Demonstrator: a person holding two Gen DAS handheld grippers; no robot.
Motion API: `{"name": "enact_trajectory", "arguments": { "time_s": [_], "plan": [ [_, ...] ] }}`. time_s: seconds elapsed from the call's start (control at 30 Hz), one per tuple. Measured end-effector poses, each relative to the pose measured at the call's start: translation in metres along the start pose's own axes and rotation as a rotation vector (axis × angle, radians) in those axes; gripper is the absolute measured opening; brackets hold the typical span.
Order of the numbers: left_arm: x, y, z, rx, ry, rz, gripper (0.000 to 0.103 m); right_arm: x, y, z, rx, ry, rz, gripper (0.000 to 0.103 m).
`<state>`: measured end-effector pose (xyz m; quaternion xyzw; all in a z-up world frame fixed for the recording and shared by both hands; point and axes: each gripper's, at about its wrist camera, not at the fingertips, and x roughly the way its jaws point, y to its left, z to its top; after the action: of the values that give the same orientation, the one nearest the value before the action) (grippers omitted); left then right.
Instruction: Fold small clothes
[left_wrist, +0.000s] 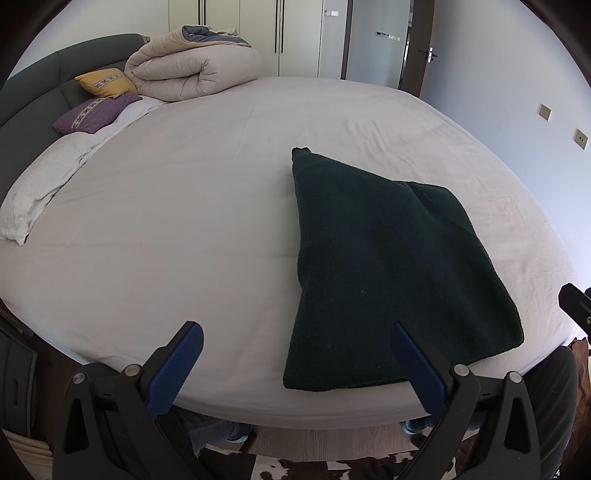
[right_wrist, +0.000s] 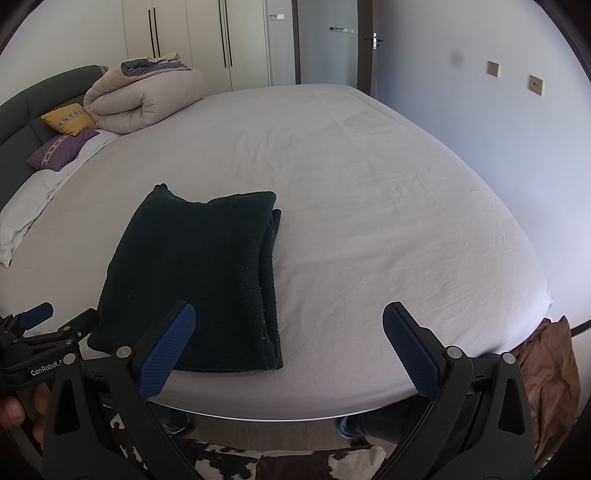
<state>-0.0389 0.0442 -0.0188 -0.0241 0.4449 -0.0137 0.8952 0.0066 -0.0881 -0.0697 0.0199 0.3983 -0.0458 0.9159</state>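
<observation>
A dark green fleece garment (left_wrist: 388, 266) (right_wrist: 199, 273) lies folded flat near the front edge of the bed, its stacked layers showing along its right side. My left gripper (left_wrist: 295, 328) is open above the bed's front edge, its right finger over the garment's near corner, nothing held. My right gripper (right_wrist: 288, 314) is open too, just right of the garment, with its left finger over the near edge. In the right wrist view the left gripper (right_wrist: 37, 321) shows at the far left, held by a hand.
The bed sheet (left_wrist: 184, 221) is pale grey. A rolled beige duvet (left_wrist: 192, 70), a yellow pillow (left_wrist: 107, 83), a purple pillow (left_wrist: 96, 112) and a white pillow (left_wrist: 40, 184) lie by the headboard. A brown cloth (right_wrist: 550, 369) hangs at the bed's right corner. A cowhide rug (right_wrist: 295, 461) lies below.
</observation>
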Motion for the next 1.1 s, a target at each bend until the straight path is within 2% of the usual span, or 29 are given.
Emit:
{"name": "enact_trajectory", "arguments": {
  "time_s": [1.1],
  "plan": [
    [0.0040,0.0051,0.0000,0.001,0.008,0.001,0.103,0.0004,-0.0001,-0.0005,0.003,0.006,0.000,0.103]
  ]
}}
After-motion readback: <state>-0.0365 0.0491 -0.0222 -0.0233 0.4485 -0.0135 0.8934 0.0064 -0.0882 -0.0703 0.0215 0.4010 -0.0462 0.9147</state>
